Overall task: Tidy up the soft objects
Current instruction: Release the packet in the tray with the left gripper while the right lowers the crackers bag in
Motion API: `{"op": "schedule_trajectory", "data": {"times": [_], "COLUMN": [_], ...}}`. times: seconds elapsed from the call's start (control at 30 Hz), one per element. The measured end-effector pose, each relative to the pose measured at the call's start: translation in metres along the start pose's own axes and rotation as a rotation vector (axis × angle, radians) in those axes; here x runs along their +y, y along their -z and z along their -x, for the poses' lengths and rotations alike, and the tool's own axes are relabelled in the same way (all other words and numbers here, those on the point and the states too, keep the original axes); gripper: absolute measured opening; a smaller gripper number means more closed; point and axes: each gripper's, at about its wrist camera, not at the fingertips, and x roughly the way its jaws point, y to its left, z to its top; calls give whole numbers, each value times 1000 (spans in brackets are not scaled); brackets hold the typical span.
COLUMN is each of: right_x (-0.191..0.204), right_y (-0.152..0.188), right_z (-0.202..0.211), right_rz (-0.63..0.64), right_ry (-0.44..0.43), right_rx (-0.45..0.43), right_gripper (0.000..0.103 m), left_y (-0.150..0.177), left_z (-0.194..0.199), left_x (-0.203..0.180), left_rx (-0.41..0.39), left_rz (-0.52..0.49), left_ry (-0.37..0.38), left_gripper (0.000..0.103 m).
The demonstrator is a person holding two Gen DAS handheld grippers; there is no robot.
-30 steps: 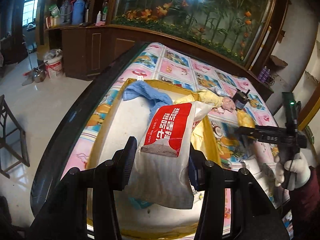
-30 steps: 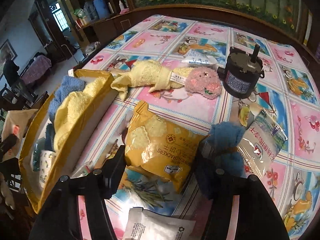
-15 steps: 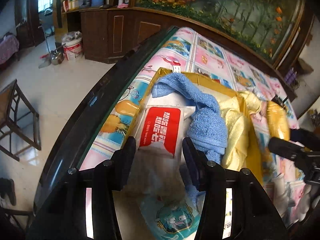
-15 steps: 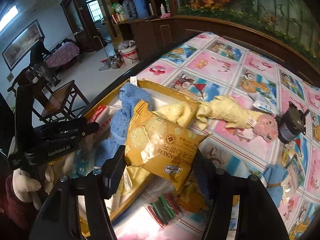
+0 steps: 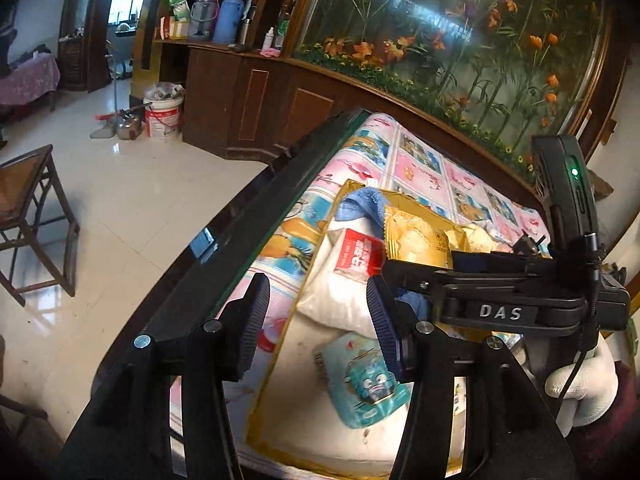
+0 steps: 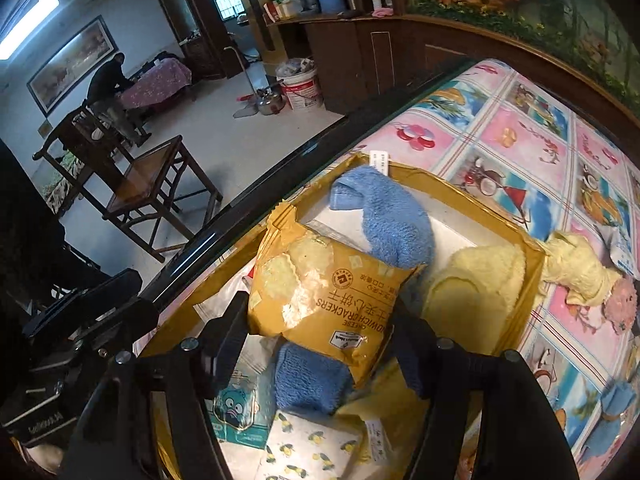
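Inside gold tray (image 6: 486, 222): cracker bag (image 6: 320, 296) (towels too)

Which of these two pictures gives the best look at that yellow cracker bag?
The right wrist view. There the cracker bag fills the middle, label readable, lying over a blue towel in the box. The left wrist view shows only its upper part behind the other tool.

Left tool (image 5: 316, 320) released white pouch (image 5: 340, 280) (now boxed).

My left wrist view looks down, close, on the gold tray (image 5: 276, 344) from its near end; my right view hangs above it; both share the tray.
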Motion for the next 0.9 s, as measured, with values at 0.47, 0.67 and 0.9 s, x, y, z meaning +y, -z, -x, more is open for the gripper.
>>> {"op": "schedule_trajectory", "data": {"times": [0.47, 0.67, 0.9], "right_x": [-14, -53, -137], "right_y": [12, 51, 124], "right_z": [40, 92, 170], "right_rz": [-67, -153, -310], "right_ry": [-117, -78, 102], "right_rx": [-83, -187, -295], "right_gripper": [75, 75, 75], "left_y": [15, 25, 34], "left_z": [15, 37, 65], "left_x": [-43, -75, -118], "left_rx": [-69, -142, -128], "left_rz": [-164, -262, -320], "left_ry": [-259, -265, 4], "left_gripper": [55, 66, 69]}}
